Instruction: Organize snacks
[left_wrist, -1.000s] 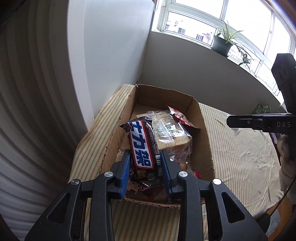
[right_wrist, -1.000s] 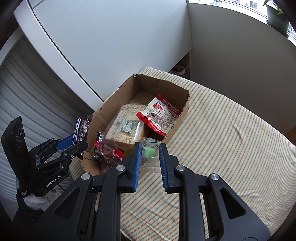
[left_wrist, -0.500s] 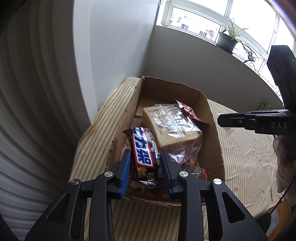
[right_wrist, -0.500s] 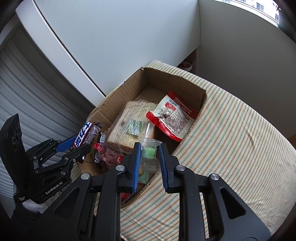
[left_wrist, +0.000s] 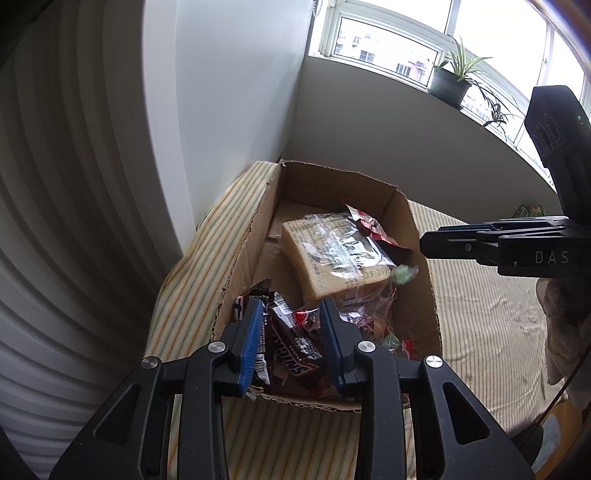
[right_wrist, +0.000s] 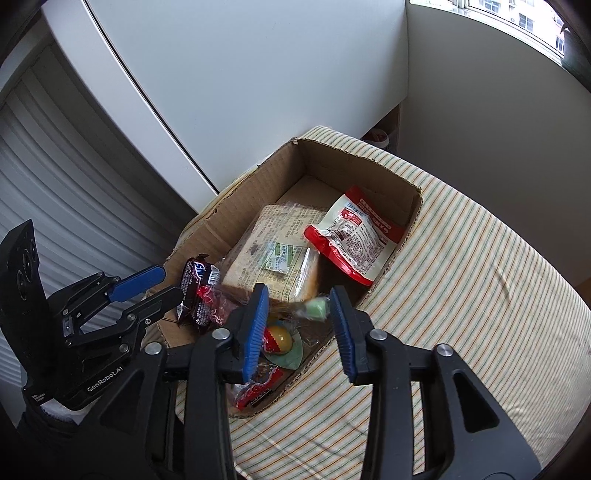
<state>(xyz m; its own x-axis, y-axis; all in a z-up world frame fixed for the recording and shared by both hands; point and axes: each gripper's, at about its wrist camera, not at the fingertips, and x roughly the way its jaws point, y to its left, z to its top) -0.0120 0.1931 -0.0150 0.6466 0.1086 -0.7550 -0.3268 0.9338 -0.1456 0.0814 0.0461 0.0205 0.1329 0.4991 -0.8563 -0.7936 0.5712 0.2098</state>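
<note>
An open cardboard box (left_wrist: 332, 177) (right_wrist: 354, 151) stands on the striped table. My left gripper (left_wrist: 291, 302) (right_wrist: 170, 284) is shut on a brown Snickers bar (left_wrist: 295, 339) (right_wrist: 199, 280), held tilted over the box's near corner. Above the box's near right part, my right gripper (right_wrist: 300, 293) (left_wrist: 424, 245) has its jaws opening. A green candy in clear wrap (right_wrist: 316, 308) (left_wrist: 404, 273) is blurred between them, free of the pads. Inside lie a wrapped cake slab (left_wrist: 332, 254) (right_wrist: 273, 251) and a red-and-white pouch (right_wrist: 351, 236).
A yellow-and-red sweet on a green wrapper (right_wrist: 279, 338) and other red packets fill the box's near end. The striped tablecloth (right_wrist: 461, 295) stretches to the right. A green packet (left_wrist: 532, 210) lies at the table's far side. A potted plant (left_wrist: 448, 85) stands on the sill.
The right gripper came over the box, then its jaws parted and the green candy left the pads. The Snickers bar now sits lower and more tilted in the left gripper.
</note>
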